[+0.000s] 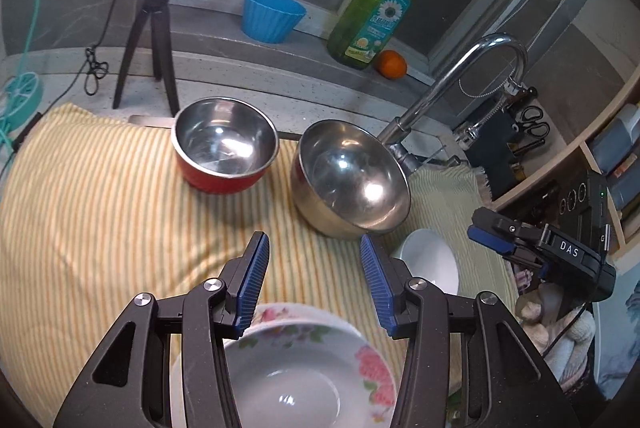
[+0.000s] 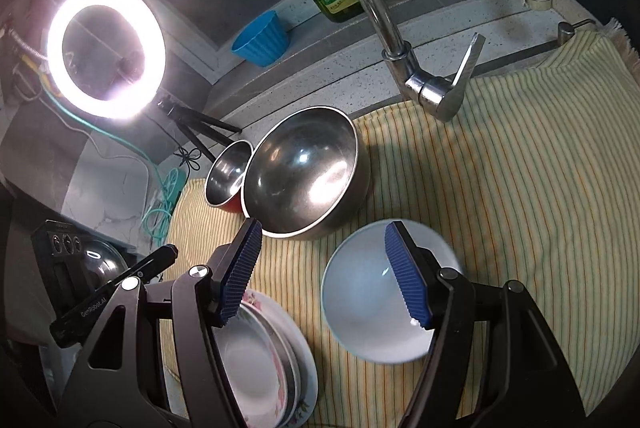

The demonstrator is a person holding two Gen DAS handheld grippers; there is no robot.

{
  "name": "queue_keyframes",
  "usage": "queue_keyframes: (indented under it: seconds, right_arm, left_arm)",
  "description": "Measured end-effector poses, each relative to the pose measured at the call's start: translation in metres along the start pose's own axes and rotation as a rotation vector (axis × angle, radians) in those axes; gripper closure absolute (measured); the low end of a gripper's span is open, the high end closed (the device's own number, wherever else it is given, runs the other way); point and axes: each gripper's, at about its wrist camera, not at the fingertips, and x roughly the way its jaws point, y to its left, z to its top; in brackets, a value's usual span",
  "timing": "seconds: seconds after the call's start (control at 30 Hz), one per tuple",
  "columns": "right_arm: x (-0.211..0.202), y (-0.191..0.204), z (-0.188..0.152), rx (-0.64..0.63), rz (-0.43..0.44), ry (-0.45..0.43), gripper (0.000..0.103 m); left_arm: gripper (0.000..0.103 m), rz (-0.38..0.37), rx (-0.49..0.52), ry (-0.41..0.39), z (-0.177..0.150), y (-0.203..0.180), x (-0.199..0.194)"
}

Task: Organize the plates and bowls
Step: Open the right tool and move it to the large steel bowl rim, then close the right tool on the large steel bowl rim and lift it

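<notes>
Though unheld, white bowl (image 2: pixel 376 292) under right tool (image 2: pixel 324 276) (jaws apart)

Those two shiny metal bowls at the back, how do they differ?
The red-sided bowl is the smaller and has a red outer wall; the large steel bowl is bare metal all over. The red-sided bowl sits level on the striped cloth, while the large steel bowl looks tipped. Both are empty, with mirror-like insides, and stand side by side.

Both wrist views tilt down, close over the striped cloth (image 1: pixel 100 208) — sharing its 2 steel bowls (image 2: pixel 304 168).
</notes>
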Motion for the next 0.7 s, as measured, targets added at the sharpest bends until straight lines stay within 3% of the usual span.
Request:
queue_keyframes:
  seconds: [0.5, 0.7]
  right_arm:
    - [0.075, -0.026, 0.054, 0.006, 0.044, 0.180, 0.036]
    - [0.095, -0.026, 0.056, -0.009, 0.051, 0.227, 0.049]
  left_arm:
    - [0.056, -0.004, -0.131, 0.080, 0.033, 0.002, 0.076]
    - [0.057, 0.025, -0.154, 0.096, 0.034, 0.004, 0.089]
